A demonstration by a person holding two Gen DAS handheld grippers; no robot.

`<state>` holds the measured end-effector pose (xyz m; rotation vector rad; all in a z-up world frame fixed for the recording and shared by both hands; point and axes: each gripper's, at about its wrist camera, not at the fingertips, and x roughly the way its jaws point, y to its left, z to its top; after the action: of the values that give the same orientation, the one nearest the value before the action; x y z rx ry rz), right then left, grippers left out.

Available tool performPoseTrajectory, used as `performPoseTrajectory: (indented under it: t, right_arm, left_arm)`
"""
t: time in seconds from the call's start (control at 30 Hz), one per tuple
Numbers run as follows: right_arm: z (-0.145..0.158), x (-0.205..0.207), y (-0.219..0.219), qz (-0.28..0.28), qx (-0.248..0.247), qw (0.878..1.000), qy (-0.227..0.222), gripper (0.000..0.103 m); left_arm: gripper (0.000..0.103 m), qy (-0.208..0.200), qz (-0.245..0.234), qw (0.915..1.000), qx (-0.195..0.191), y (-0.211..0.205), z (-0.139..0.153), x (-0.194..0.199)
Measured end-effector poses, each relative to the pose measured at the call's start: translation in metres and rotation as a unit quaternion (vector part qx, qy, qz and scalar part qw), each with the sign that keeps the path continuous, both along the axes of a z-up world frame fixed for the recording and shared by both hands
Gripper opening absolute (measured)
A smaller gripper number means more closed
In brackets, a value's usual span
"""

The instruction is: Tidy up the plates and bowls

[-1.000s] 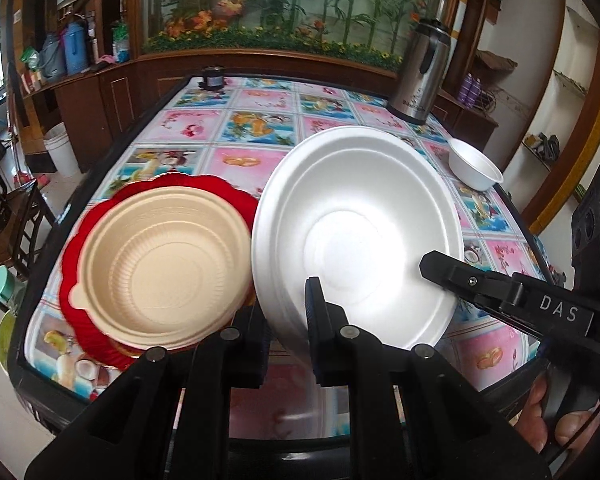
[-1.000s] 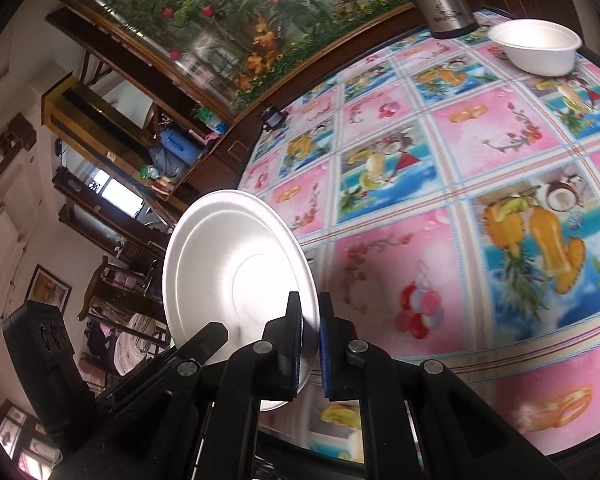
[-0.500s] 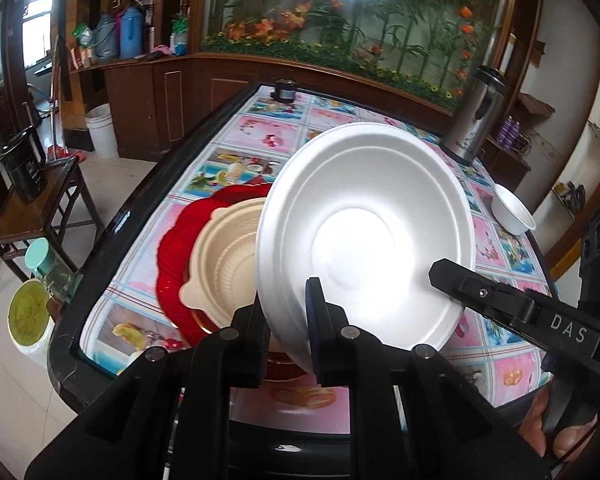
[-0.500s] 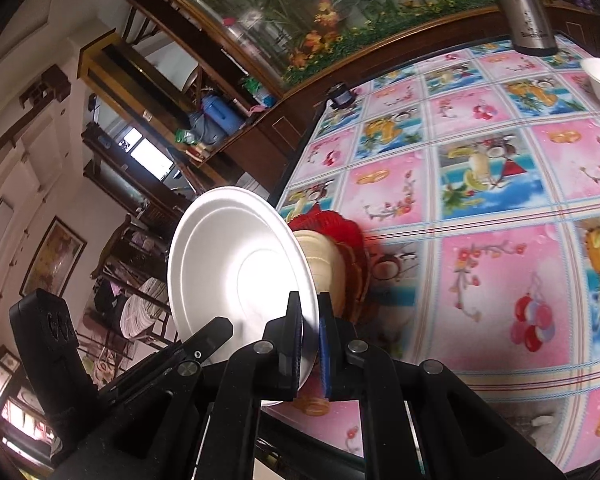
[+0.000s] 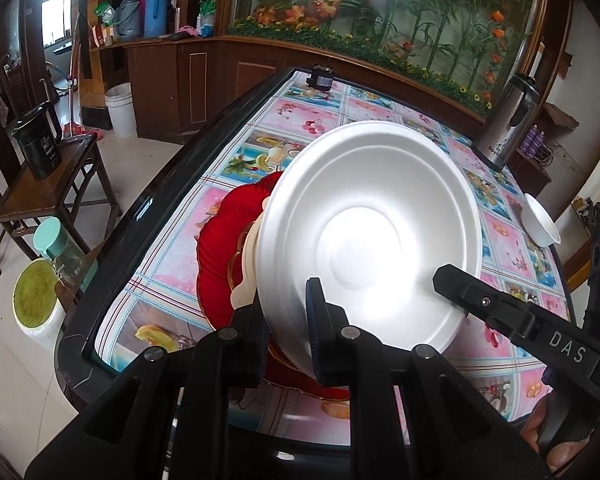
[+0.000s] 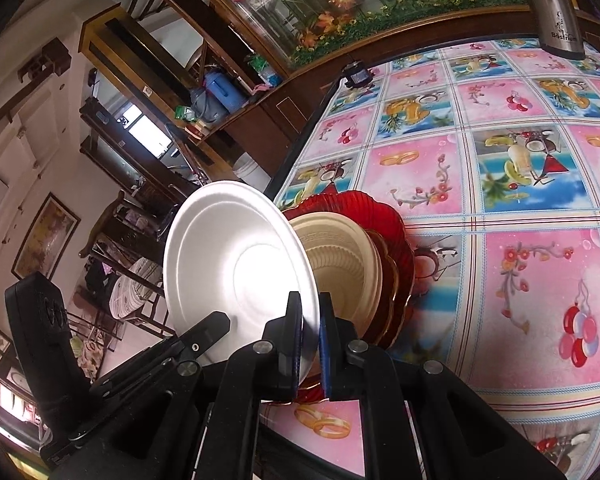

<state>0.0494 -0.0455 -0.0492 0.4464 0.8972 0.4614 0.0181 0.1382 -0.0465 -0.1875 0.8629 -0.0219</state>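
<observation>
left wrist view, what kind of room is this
Probably a home dining room: a table with a pink fruit-print cloth, a large planted glass aquarium in a wooden cabinet, and a tall steel thermos jug.

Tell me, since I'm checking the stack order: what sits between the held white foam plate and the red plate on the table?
A beige plastic bowl sits on the red plate, behind the white foam plate; the right wrist view shows it best.
</observation>
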Motion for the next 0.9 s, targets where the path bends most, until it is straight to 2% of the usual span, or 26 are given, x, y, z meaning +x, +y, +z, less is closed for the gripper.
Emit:
performPoseTrajectory:
  t: [0.33,0.5,0.9]
  right_arm:
    - [-0.012,0.015,0.010,-0.002,-0.012,1.000,0.011,0.011]
    - [-0.016,0.019,0.013,-0.007,-0.024,1.000,0.008,0.012]
    - [-0.020,0.021,0.008,-0.019,-0.030,0.999,0.005,0.015]
  left_arm:
    - [0.015,0.014,0.003,0.9998,0.010,0.004,-0.007,0.015]
    - [0.025,0.019,0.009,0.9996,0.018,0.009,-0.009,0.019]
    - [0.025,0.023,0.020,0.9994,0.016,0.018,-0.011,0.021]
